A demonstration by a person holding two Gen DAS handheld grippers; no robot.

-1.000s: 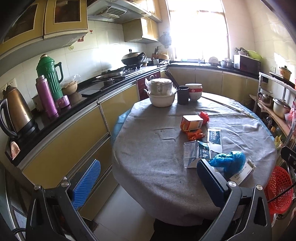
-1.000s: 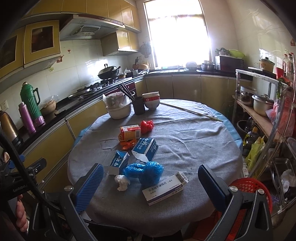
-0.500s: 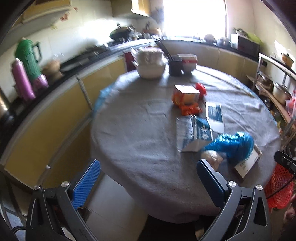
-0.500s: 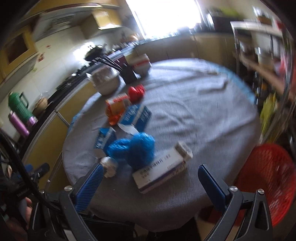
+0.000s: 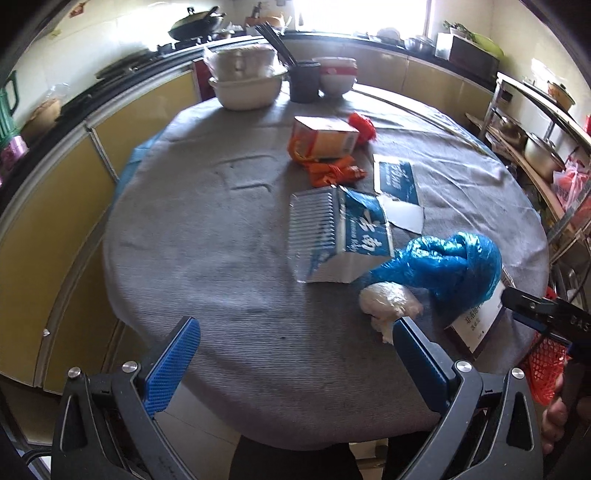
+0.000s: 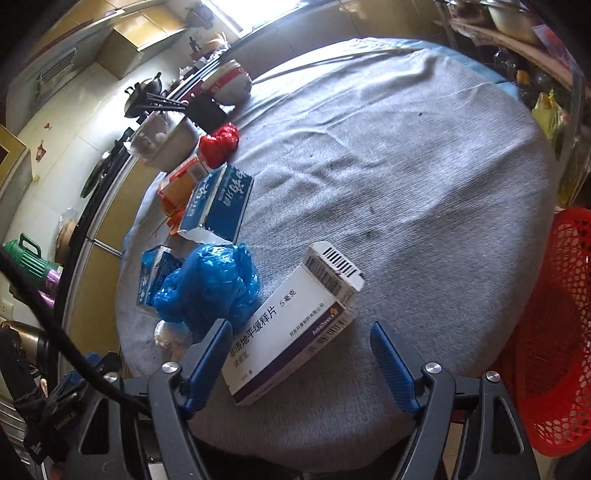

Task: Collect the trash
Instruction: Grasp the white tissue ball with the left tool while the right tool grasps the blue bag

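Lower now, right gripper closing around medicine box.

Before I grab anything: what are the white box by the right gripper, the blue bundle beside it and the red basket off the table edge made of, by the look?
White box: printed cardboard, smooth, with sharp folded edges and a barcode flap. Blue bundle: thin plastic film, glossy and crinkled, probably a bag. Red basket: apparently moulded plastic with an open mesh wall.

Upper left of left wrist view: wok on stove, green thermos at far left edge. Top centre: white pot, dark cup w/ chopsticks, bowl (red-banded). Right: shelf w/ steel pot.
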